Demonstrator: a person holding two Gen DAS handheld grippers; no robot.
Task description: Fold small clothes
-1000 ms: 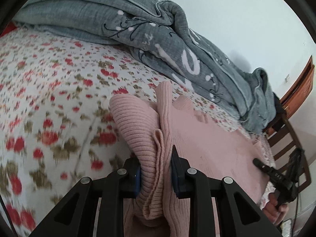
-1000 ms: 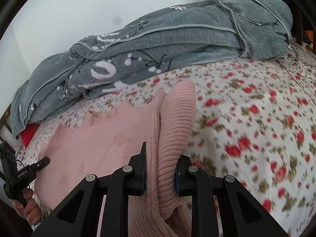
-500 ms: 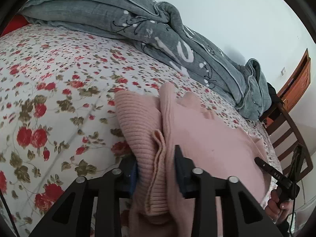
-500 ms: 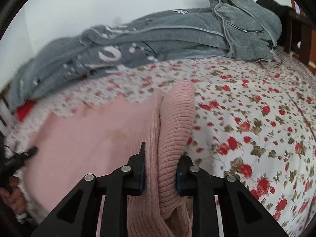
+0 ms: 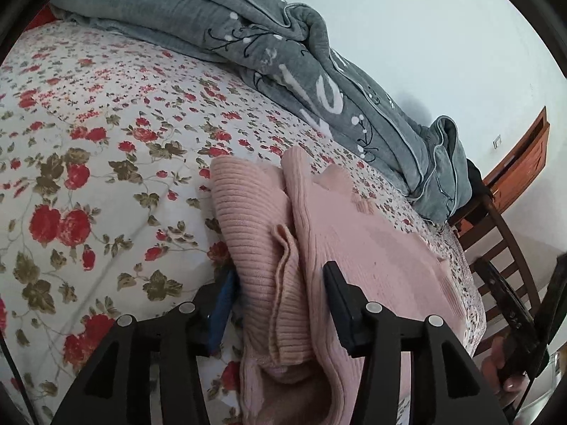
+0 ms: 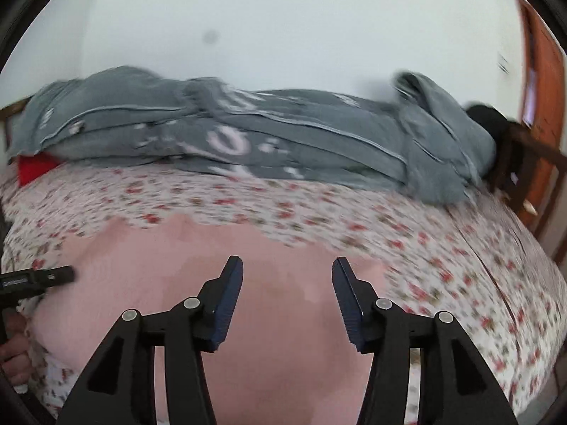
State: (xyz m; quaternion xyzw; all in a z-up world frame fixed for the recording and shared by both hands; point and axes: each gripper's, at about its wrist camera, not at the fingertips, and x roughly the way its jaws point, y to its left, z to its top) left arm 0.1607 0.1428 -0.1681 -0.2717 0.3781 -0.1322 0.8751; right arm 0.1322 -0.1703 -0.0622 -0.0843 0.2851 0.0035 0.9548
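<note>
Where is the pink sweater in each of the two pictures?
Left wrist view: the pink sweater fills the lower middle and right, its ribbed fold between the opening jaws of the left gripper.
Right wrist view: it lies flat across the lower left and middle.
Shared landmark: the grey quilt heaped behind it, against the wall.
</note>
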